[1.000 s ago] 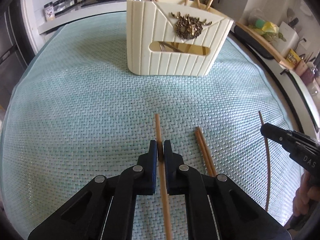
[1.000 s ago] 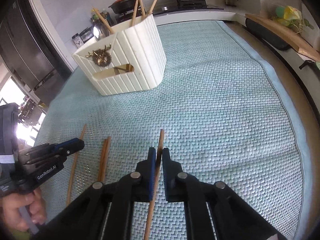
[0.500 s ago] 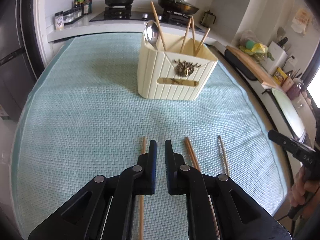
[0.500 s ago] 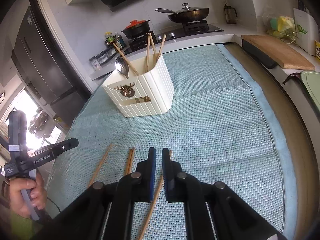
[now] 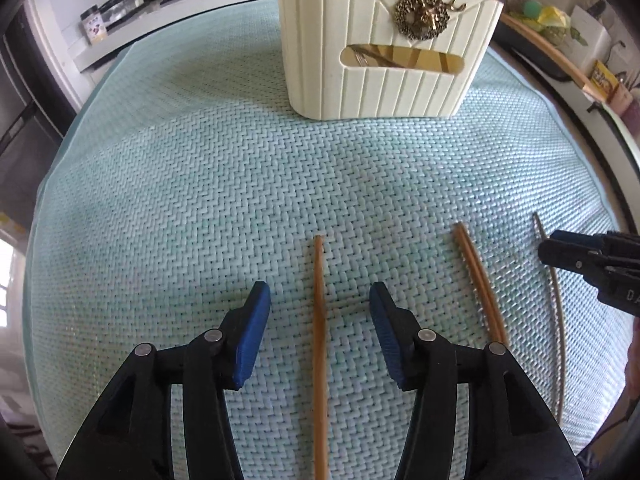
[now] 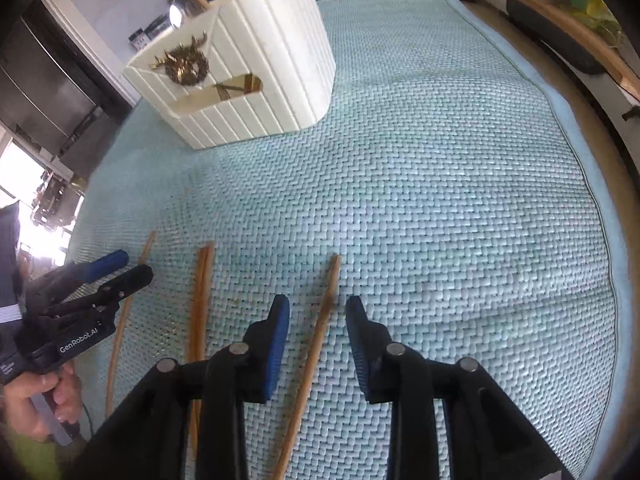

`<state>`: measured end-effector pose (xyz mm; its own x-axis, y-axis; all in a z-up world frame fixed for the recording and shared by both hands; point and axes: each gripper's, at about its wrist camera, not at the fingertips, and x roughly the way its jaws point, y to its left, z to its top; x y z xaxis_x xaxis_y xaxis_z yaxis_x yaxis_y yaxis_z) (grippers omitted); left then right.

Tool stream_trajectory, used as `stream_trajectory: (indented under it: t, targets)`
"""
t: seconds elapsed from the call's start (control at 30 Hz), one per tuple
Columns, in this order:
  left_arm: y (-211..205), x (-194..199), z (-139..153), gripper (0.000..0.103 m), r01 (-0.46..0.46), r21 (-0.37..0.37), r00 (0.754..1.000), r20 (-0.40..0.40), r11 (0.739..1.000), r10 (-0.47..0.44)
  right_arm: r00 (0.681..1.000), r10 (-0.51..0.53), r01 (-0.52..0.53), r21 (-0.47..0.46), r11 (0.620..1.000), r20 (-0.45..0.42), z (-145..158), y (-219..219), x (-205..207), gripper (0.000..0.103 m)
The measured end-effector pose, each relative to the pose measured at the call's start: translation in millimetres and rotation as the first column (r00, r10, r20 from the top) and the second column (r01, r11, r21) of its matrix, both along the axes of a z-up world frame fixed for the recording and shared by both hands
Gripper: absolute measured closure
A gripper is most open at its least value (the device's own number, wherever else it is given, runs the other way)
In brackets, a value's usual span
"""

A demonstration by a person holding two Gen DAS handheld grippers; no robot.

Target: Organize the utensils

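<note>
Hovering low over the tabletop (image 5: 168,184), both tongs point steeply down at loose chopsticks on the woven teal mat.

Left tongs (image 5: 320,300): jaws opening, about half wide, straddling 1 chopstick (image 5: 319,320). The stick lies flat on the mat between the blue pads, touched by neither. Nothing held.

Right tongs (image 6: 318,312): jaws opening, still narrow, straddling another single chopstick (image 6: 320,336). Pads clear of it on both sides. Nothing held.

Between these 2 sticks lies a pair of chopsticks (image 5: 478,284), side by side and touching. That makes 4 sticks left on the mat, as far as both views show.

Cream ribbed holder (image 5: 384,40) stands upright at the far side of the mat, well apart from the loose sticks. Several chopsticks already poke out of its top; what looks like a spoon bowl shows at its rim in the right wrist view. More utensil shapes show through the front slot, too dim to name.

Judgement: task partly done. Some utensils are stowed; 4 chopsticks remain. Each tong appears lined up for a pick, but no grasp is made yet. Thin sticks flat on a textured mat may roll or slip as the pads close.
</note>
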<state>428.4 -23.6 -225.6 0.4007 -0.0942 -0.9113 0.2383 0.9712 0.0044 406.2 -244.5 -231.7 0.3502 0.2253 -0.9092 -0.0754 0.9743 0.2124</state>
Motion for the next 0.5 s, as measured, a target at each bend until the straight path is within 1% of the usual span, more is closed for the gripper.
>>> stream_trajectory:
  t: [0.07,0.1,0.13,0.17,0.2,0.23,0.27,0.37,0.5]
  targets:
    - [-3,4,-1,0.04,0.011,0.03,1.0,0.004,0.999,-0.011,1.0,0.028,-0.027,-0.079,0.997,0.012,1,12,6,0.073]
    - [-3,7,0,0.04,0.016,0.033,1.0,-0.004,0.999,-0.016,0.999,0.039,-0.039,-0.098,0.994,-0.007,0,15,9,0.073]
    - [-3,9,0,0.044,0.023,0.029,1.0,-0.014,0.999,-0.022,0.999,0.045,-0.046,-0.114,0.992,-0.01,0,17,11,0.074]
    - [-3,11,1,0.059,0.031,0.025,0.999,-0.021,0.999,-0.03,0.998,0.057,-0.058,-0.137,0.989,-0.014,-1,20,12,0.088]
    - [-3,12,2,0.071,0.043,0.01,0.999,-0.026,0.999,-0.043,0.997,0.07,-0.072,-0.147,0.987,-0.018,-2,23,13,0.096]
    - [-3,13,2,0.095,0.051,0.009,0.998,-0.033,0.999,-0.051,0.997,0.072,-0.074,-0.131,0.989,-0.024,-2,22,14,0.096]
    - [-3,14,3,0.098,0.06,0.009,0.997,-0.042,0.998,-0.059,0.997,0.07,-0.072,-0.116,0.991,-0.021,-2,21,15,0.097]
    - [2,13,13,0.101,0.069,-0.016,0.997,-0.027,0.997,-0.069,0.998,0.047,-0.045,-0.063,0.997,0.03,11,6,4,0.098]
    - [13,4,44,0.101,0.059,-0.093,0.998,0.023,0.994,-0.057,0.994,0.023,-0.026,0.028,0.999,0.111,43,-20,-16,0.098]
